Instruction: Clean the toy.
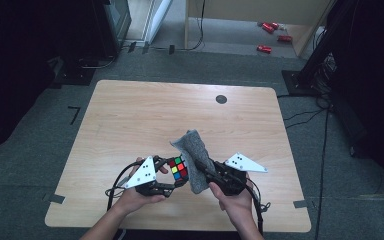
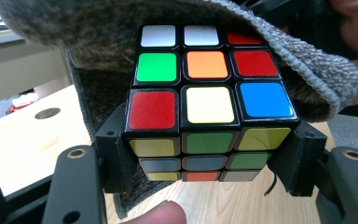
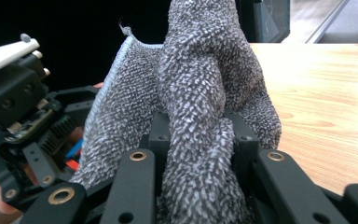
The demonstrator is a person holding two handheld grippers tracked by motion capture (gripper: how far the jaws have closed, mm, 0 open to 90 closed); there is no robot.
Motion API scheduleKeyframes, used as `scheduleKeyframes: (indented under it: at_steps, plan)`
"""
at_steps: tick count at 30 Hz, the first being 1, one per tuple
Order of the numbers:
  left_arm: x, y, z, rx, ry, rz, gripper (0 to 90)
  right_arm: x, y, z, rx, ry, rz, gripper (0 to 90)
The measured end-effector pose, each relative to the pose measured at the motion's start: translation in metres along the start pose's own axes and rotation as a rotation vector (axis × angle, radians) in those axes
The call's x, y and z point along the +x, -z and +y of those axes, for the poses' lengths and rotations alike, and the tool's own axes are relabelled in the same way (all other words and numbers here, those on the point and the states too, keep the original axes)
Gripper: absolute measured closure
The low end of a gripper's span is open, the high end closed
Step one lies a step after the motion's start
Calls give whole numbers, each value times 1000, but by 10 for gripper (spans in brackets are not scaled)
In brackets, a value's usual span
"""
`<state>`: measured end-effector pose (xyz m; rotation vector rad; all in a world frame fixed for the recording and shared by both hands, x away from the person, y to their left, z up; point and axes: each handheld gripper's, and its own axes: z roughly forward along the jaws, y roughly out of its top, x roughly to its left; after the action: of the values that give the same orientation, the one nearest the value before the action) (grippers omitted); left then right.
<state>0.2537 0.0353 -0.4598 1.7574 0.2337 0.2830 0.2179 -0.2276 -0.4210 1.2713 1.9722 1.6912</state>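
The rigid, smooth-faced Rubik's cube [image 2: 209, 102] is clamped across opposite sides by the left gripper [image 2: 209, 163]; the soft, limp grey cloth [image 3: 200, 116] is pinched, bunched, between the right gripper [image 3: 198, 140] fingers.

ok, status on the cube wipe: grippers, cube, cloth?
Left gripper shut on cube, held above table. Right gripper shut on grey cloth, draped against cube. Nothing in the way.

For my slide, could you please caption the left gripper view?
Left tongs clamp a scrambled puzzle cube beneath a draped grey cloth.
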Motion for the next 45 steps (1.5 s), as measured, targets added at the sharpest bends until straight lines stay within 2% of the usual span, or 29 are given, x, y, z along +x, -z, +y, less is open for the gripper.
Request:
scheduleKeyframes:
  at_steps: [9, 11, 14, 17, 20, 23, 28, 30, 34, 38, 45]
  plan:
    - [5, 4, 0, -14, 15, 14, 347, -6, -6, -5, 63, 36, -48, 696]
    - [6, 5, 1, -19, 16, 21, 347, -8, -5, -6, 59, 34, -65, 696]
    - [6, 4, -1, 0, 11, 21, 346, -6, 0, -3, 8, 30, -32, 696]
    - [5, 1, -3, 18, 6, 5, 346, 1, 6, 2, -43, 53, 13, 696]
    - [2, -1, -3, 20, -6, -2, 346, 4, 7, 3, -49, 65, 34, 697]
    - [1, 0, -2, 14, -8, 1, 346, 1, 3, 0, -28, 47, 45, 699]
    - [4, 3, 0, -11, 10, 3, 346, -6, -1, -4, 7, 22, 2, 699]
    - [4, 2, -1, -7, 9, 0, 346, -7, -2, -5, 17, 18, -12, 699]
    - [2, 0, -2, 18, -9, -5, 346, -4, -1, -4, 7, 18, -1, 698]
    - [0, -2, -2, 23, -15, -13, 346, 3, 3, 0, -18, 33, 11, 698]
    - [-1, -2, -1, 23, -17, -16, 346, -2, -1, -4, -4, 14, -7, 697]
